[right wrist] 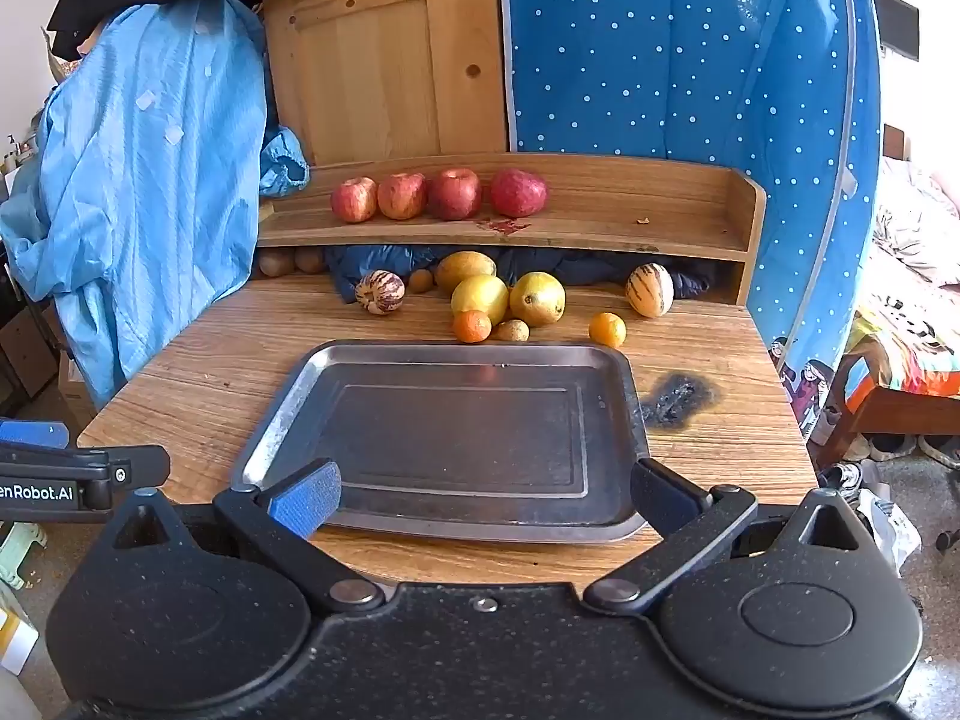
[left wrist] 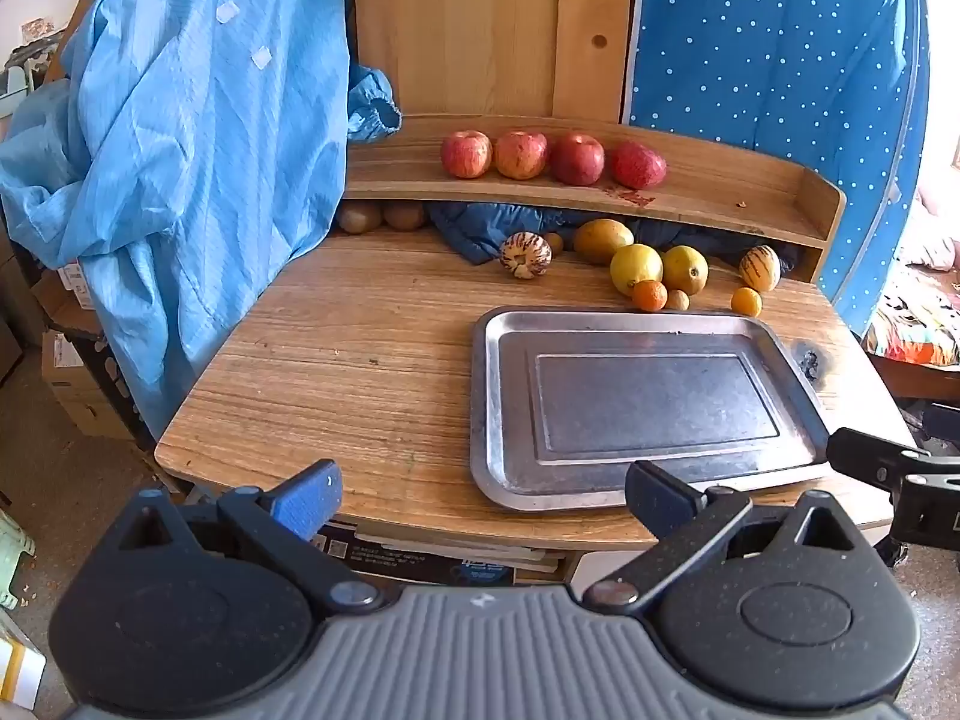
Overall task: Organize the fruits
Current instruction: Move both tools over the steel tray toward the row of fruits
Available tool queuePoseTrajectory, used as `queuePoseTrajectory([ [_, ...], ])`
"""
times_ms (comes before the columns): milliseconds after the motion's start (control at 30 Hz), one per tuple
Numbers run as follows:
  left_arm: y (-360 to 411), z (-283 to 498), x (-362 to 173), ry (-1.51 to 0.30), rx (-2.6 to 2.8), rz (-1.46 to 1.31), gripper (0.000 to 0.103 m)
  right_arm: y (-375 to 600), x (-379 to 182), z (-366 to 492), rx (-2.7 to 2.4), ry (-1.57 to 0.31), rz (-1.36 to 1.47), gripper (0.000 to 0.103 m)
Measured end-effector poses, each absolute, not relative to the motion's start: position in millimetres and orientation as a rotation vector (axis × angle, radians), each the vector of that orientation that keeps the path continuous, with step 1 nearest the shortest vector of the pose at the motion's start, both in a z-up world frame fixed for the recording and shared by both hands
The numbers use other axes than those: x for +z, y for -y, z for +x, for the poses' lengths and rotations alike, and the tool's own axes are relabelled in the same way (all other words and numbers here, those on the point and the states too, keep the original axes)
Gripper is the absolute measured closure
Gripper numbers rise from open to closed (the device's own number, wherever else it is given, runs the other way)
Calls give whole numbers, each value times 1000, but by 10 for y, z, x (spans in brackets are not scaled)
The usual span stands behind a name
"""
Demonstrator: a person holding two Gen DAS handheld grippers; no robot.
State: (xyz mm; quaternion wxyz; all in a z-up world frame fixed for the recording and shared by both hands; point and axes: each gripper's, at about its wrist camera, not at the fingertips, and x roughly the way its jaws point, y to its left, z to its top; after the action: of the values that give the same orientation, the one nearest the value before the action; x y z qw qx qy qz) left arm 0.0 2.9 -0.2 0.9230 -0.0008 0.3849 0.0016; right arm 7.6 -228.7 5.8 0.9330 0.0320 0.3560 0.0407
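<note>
Both claws (left wrist: 483, 495) (right wrist: 486, 495) gape empty, fruits (right wrist: 480, 297) lying well beyond the tray (right wrist: 288, 396).

Daylight enters from the right of the jaws, blowing out the upper right corner in both views, and lays a pale sheen on the metal tray (right wrist: 282, 414) ahead of the jaws. Shadows are soft; the recess under the shelf (right wrist: 600, 228) beyond the jaws is dim. Focus is sharp centrally, with strong fisheye bending and dark vignetting at the edges.
</note>
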Motion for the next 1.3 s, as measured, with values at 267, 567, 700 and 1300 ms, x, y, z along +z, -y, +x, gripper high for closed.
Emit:
queuePoseTrajectory([
  [267,-24,50,-10,-805,24,-9,1,2274,79,96,91,-725,63,1],
  [567,-42,67,-29,-812,34,-15,1,2279,9,179,103,-736,70,1],
  [700,-32,74,-38,-816,42,-15,1,2276,12,199,104,-741,69,1],
  [1300,-38,132,-62,-826,55,-12,1,2306,0,246,105,-745,73,1],
])
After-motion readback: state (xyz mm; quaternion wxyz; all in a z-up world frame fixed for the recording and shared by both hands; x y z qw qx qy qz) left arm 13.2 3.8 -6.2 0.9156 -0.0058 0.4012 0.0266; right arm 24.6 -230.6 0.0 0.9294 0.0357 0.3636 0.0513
